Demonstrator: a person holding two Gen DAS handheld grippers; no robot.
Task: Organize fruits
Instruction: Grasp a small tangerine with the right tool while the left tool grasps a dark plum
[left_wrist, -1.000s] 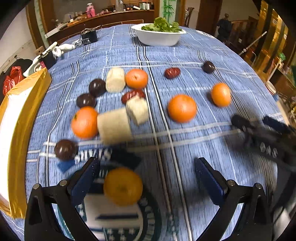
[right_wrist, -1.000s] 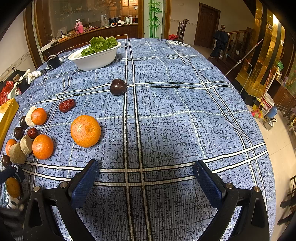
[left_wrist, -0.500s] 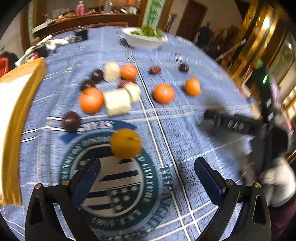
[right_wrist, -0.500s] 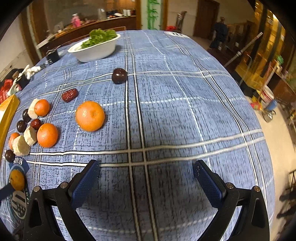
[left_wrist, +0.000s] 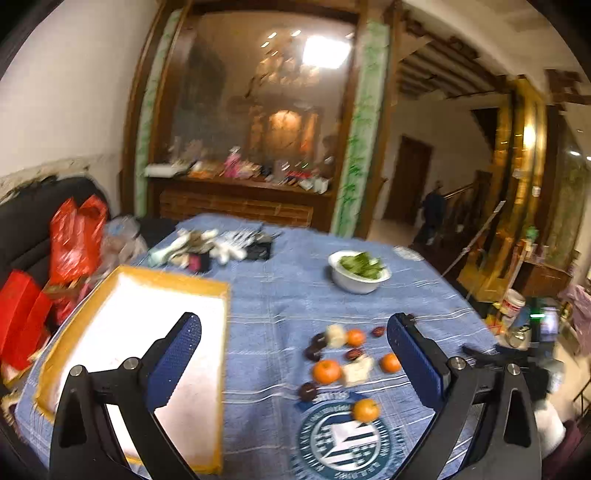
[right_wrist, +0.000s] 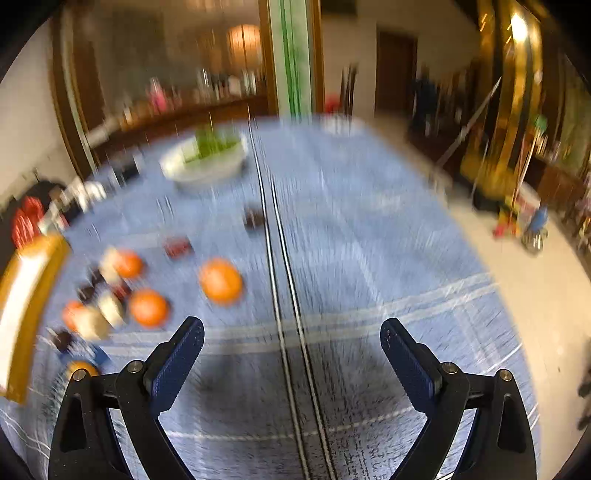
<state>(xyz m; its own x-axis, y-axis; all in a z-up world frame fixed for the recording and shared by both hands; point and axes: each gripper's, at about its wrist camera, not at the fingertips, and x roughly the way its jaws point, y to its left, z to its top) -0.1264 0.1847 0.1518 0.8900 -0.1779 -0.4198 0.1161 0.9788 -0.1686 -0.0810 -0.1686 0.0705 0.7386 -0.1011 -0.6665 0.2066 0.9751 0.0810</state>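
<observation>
Fruits lie on the blue checked tablecloth (left_wrist: 280, 295). In the left wrist view several oranges (left_wrist: 326, 371), pale chunks (left_wrist: 356, 369), dark plums (left_wrist: 307, 391) and a red date (left_wrist: 377, 331) cluster right of centre. One orange (left_wrist: 365, 410) sits apart on a printed round emblem. My left gripper (left_wrist: 293, 332) hangs open and empty, high above the table. The right wrist view is blurred: a large orange (right_wrist: 221, 280), a date (right_wrist: 178, 246) and a plum (right_wrist: 254, 218) lie ahead and left of my right gripper (right_wrist: 291, 332), which is open and empty.
A gold-rimmed white tray (left_wrist: 166, 282) lies at the left, its rim (right_wrist: 51, 254) showing in the right wrist view too. A white bowl of greens (left_wrist: 359, 271) stands at the back. Clutter and red bags (left_wrist: 77, 236) sit beyond the far left edge.
The left gripper has risen and pulled back from the lone orange, so its view now takes in the tray and the room. The right gripper is moving, tilting upward, and its view has blurred.
</observation>
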